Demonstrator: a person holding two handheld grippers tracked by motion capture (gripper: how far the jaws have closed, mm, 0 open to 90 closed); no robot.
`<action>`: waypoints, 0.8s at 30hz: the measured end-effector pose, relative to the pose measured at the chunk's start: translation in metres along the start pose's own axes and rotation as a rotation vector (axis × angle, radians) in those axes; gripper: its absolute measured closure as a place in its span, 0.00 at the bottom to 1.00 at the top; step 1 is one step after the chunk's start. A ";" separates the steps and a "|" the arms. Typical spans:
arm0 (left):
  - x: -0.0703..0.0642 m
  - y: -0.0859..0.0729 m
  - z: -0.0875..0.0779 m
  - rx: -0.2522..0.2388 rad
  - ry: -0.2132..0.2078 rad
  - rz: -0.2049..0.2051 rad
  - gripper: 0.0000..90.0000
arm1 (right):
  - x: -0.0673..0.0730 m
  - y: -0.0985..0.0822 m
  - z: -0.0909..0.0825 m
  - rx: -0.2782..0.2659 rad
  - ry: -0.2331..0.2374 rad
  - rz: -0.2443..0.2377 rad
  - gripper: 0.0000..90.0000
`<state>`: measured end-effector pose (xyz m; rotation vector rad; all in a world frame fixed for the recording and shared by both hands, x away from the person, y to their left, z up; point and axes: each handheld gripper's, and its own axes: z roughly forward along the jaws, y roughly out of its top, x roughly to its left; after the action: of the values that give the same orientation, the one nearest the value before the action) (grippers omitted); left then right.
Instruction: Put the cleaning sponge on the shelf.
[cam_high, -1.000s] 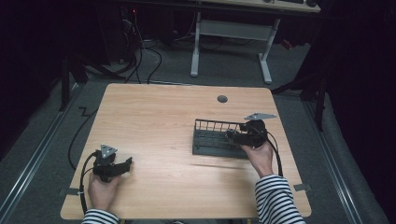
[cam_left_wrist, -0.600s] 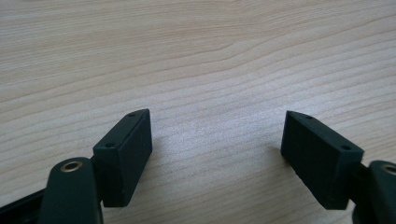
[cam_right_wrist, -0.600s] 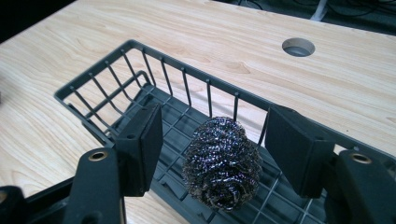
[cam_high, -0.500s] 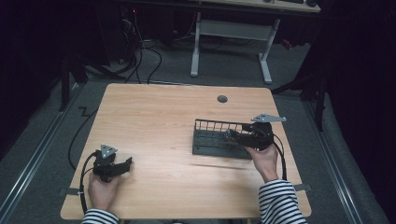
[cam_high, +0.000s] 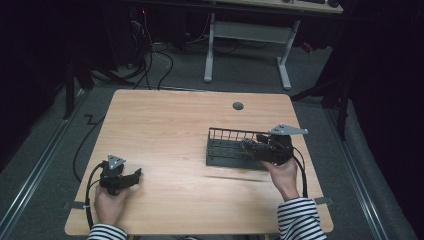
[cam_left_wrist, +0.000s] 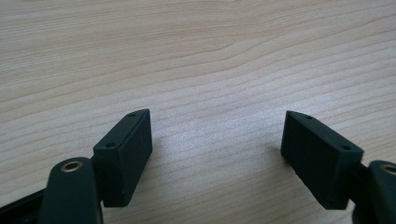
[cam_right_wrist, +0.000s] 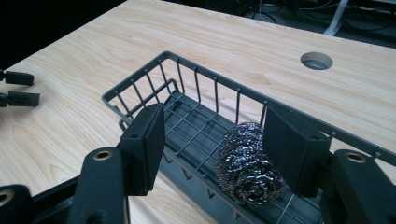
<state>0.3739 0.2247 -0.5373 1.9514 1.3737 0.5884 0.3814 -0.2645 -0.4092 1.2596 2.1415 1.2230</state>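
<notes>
Steel scourer (cam_right_wrist: 250, 163): a coiled metal ball resting on the floor of the wire basket (cam_right_wrist: 187, 74), close to the basket's near long side and towards its right end as seen in the right gripper view. Basket (cam_high: 222, 134): dark grey, rectangular, with upright wire walls; it stands on the right half of the table (cam_high: 165, 130), its right end near the table's right edge and its left part bare of contents.

Right gripper (cam_right_wrist: 212, 140): held over the basket's right end, jaws apart and having just been closing; the scourer lies between and below the pads, with a gap visible on each side, so nothing is gripped. In the high view the right gripper (cam_high: 250, 145) covers the scourer. The basket's far wall rises just beyond the jaws and bounds movement on that side.

Left gripper (cam_left_wrist: 217, 144): jaws wide apart over bare wood, nothing between them. In the high view the left gripper (cam_high: 135, 176) sits near the table's front left corner, well apart from the basket.

Between the two grippers the tabletop is open wood. A round cable hole (cam_high: 238, 106) lies near the far edge, beyond the basket.
</notes>
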 end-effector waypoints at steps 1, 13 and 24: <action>0.000 0.000 0.000 0.000 0.000 0.000 0.28 | 0.001 0.000 -0.001 0.001 0.000 0.003 0.45; 0.000 0.000 0.000 0.000 0.000 0.000 0.28 | 0.018 -0.002 -0.005 -0.024 0.041 -0.021 0.45; 0.000 0.000 0.000 0.000 0.000 0.000 0.28 | 0.033 -0.006 -0.013 -0.057 0.088 -0.036 0.46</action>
<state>0.3739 0.2246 -0.5373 1.9512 1.3734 0.5884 0.3517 -0.2445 -0.4033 1.1593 2.1643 1.3379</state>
